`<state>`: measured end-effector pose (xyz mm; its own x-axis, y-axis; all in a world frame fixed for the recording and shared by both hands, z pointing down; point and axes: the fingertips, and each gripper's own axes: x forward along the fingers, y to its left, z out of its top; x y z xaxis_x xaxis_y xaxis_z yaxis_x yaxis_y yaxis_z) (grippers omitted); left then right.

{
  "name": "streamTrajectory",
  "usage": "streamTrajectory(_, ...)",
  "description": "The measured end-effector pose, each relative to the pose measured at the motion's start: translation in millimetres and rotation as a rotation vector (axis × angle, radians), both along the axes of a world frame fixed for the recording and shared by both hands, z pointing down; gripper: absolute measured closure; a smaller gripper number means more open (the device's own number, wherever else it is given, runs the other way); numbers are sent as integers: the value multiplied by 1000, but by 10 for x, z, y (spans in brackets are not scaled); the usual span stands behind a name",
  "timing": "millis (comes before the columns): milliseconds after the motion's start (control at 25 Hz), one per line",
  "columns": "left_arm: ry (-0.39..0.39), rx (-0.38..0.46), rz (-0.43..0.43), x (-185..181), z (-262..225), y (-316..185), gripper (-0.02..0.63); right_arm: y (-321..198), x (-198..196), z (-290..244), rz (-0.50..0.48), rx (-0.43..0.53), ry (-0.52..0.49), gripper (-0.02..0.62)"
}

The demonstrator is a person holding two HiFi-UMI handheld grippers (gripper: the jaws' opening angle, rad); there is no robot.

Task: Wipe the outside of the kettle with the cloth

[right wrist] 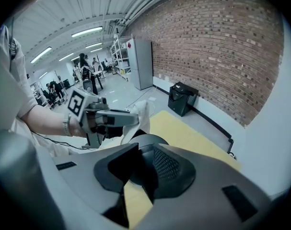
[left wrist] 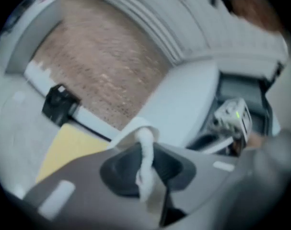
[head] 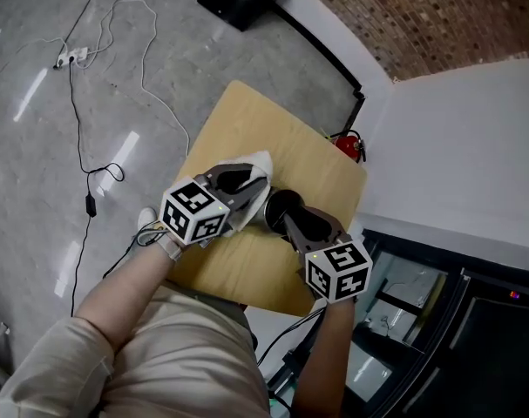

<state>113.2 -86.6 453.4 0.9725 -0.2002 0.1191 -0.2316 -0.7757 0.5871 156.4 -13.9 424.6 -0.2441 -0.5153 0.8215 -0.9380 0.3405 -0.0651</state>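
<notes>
1. The kettle [head: 280,205], dark and rounded, stands near the middle of the light wooden table [head: 238,116], between the two grippers.
2. The right gripper [right wrist: 143,172] reaches the kettle from the person's side. Its jaws are clamped on a dark part of the kettle, just below the domed top.
3. The left gripper [left wrist: 146,174] is at the kettle's left. Its jaws are pinched tight on the white cloth [left wrist: 145,150], which stands up in a fold between them.
4. In the head view the cloth drapes from those jaws onto the kettle's left flank, touching it or just beside it.
5. Beyond the kettle, off the table's far edge, a red fire extinguisher [head: 349,144] stands by the white wall.
</notes>
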Motion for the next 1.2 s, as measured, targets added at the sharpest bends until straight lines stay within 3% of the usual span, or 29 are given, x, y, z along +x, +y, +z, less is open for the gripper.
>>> streamTrajectory(40, 46, -158, -95, -115, 177, -159, 545, -1, 0, 0, 2, 1, -5, 502)
streamTrajectory(80, 42, -274, -152, -190, 421, -246, 545, 1, 3, -1, 4, 3, -8, 502)
streamTrajectory(120, 3, -345, -147, -200, 694, -220, 545, 5, 9, -4, 6, 6, -10, 502)
streamTrajectory(240, -89, -463, -20, -94, 1310, 144, 549, 19, 27, -19, 10, 13, -8, 502)
streamTrajectory(320, -99, -512, -35, -144, 1509, 230, 549, 17, 25, -21, 12, 19, -15, 502)
streamTrajectory(400, -119, -525, -54, -194, 1586, 270, 549, 20, 23, -14, 17, 28, -22, 502)
streamTrajectory(480, -111, -486, -54, -205, 1381, 312, 549, 28, 28, -8, 22, 32, -22, 502)
streamTrajectory(640, 136, -285, -6, -124, 48, 620, 548, 23, 34, -17, 24, 36, -14, 502)
streamTrajectory(720, 165, -212, -42, -54, -199, 730, 548, 13, 52, -19, 24, 36, -12, 502)
streamTrajectory(800, 123, -262, -150, -131, 129, 673, 548, 25, 49, -16, 22, 32, -19, 502)
streamTrajectory(880, -25, -430, -248, -298, 887, 621, 548, 25, 39, -26, 22, 36, -28, 502)
streamTrajectory(960, -131, -600, -275, -396, 1475, 705, 548, 17, 32, -36, 29, 48, -29, 502)
streamTrajectory(1000, -138, -619, -273, -402, 1526, 759, 549, 18, 28, -35, 31, 53, -26, 502)
streamTrajectory(1200, -17, -372, -243, -196, 428, 970, 546, 15, 70, -38, 25, 62, -32, 502)
